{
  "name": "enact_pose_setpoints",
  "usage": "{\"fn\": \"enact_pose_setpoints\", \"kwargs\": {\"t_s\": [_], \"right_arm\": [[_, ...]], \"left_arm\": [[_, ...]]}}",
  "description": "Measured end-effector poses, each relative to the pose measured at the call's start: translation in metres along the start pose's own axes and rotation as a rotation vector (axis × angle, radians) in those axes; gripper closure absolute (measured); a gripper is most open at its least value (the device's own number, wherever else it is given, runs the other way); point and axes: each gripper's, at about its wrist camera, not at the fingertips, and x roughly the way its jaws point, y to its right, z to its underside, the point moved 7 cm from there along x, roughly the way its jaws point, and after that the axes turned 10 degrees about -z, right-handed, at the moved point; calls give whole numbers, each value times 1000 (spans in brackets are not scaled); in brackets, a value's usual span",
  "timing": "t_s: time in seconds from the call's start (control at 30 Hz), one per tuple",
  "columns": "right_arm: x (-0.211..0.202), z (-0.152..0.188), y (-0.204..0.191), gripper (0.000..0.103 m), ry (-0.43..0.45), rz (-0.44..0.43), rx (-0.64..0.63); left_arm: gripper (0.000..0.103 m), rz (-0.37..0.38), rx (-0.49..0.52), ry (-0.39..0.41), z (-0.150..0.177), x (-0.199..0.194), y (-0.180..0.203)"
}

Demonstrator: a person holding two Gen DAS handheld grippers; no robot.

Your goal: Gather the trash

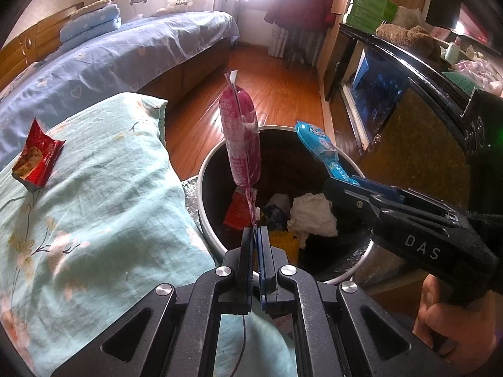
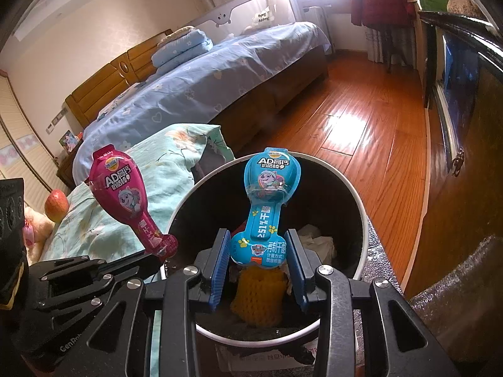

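Here – 2 hand-held grippers clamped: left (image 1: 255,231) on pink wrapper (image 1: 240,138), right (image 2: 257,253) on blue wrapper (image 2: 267,201).

A soft bed with a light green flowery cover (image 1: 103,207) is holding a torn red snack wrapper (image 1: 36,154) on top. Just beside the bed, a round black trash bin with a white rim (image 2: 361,207) is sitting on the shiny brown wooden floor (image 2: 361,125).
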Motion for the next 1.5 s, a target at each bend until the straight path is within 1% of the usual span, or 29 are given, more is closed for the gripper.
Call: {"fn": "enact_pose_setpoints", "kwargs": {"t_s": [0.2,0.27,0.3,0.33,0.37,0.4,0.43,0.47,0.53,0.63,0.73,0.83,0.9,0.97,1.03,1.2,1.37,1.5], "right_arm": [[1,0,2,67,1,3,2],[2,-1,5,64,2,2,10],[2,-2,6,64,1,-1,16],[2,-2,8,64,2,-4,24],[2,-2,9,59,0,-7,32],[2,-2,10,56,-1,-12,38],[1,-2,11,50,-1,-16,44],[-1,-2,10,47,2,-15,45],[-5,-1,6,46,10,-16,42],[-13,-1,-4,37,25,-26,36],[-20,1,-19,30,42,-41,24],[-24,6,-38,24,49,-60,6],[-27,11,-54,21,52,-76,-12],[-30,15,-72,15,56,-92,-32],[-33,22,-90,13,62,-109,-50],[-35,37,-129,10,69,-133,-103],[-36,46,-161,10,81,-141,-150],[-45,43,-183,10,109,-147,-190]], "left_arm": [[102,5,-2,-5,0,2,0],[99,3,-6,-11,0,3,-1],[95,7,-10,-13,0,3,-2],[84,8,-18,-15,-1,3,-3],[77,4,-28,-11,-1,2,-5],[68,1,-37,-2,-1,0,-8],[67,2,-47,9,-1,-4,-11],[67,6,-53,14,0,-6,-13],[62,7,-72,24,5,-14,-21],[54,-13,-114,45,19,-28,-39],[53,-27,-175,60,38,-45,-60],[52,-60,-222,83,59,-66,-79],[49,-86,-258,103,73,-83,-95],[47,-107,-285,120,84,-98,-104],[45,-131,-312,146,96,-115,-117],[43,-206,-363,202,128,-156,-144],[43,-269,-379,268,141,-193,-159],[42,-310,-390,341,146,-228,-165]]}}
